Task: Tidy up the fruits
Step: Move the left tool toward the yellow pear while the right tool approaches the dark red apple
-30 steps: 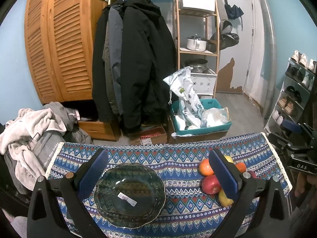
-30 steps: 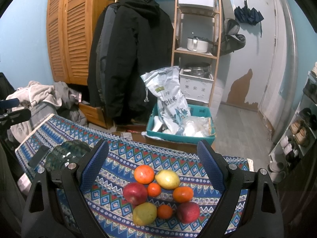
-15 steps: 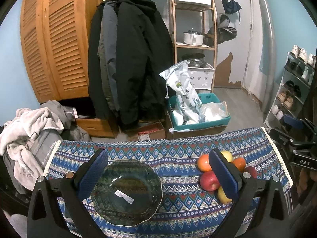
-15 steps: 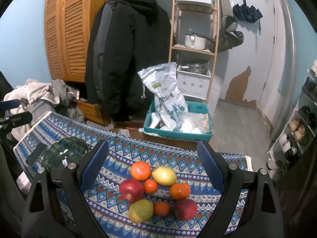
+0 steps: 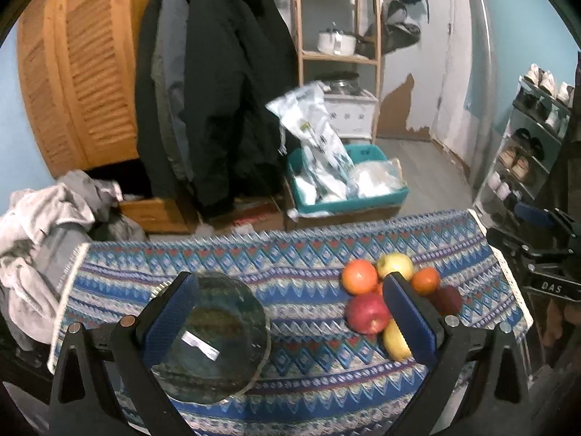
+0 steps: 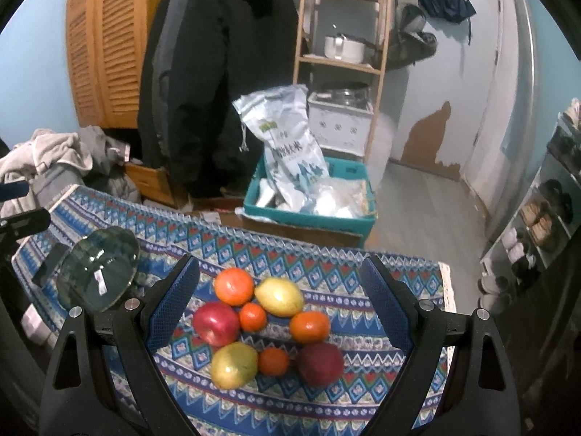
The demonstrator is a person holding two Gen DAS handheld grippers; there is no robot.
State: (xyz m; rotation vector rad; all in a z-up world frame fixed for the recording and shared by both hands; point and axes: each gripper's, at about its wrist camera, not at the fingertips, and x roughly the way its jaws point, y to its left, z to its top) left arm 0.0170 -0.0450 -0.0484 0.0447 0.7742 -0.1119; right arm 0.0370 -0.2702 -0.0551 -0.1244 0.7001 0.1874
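Dark green glass, a round plate (image 5: 214,338), lies on the patterned blue tablecloth (image 5: 301,279) beneath the wide-open, empty left gripper (image 5: 290,323). The right gripper (image 6: 279,309), equally spread and empty, hangs over the clustered apples, lemons and oranges (image 6: 268,327); nudged, they could roll off.

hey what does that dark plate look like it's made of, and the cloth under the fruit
The plate looks like tinted glass: it is see-through, glossy, with bright glints and a scalloped rim, and a white label shows on it. Clear plastic cannot be ruled out. The cloth looks like matte woven fabric, probably cotton, with a blue, red and white diamond pattern and a pale lace-like edging.
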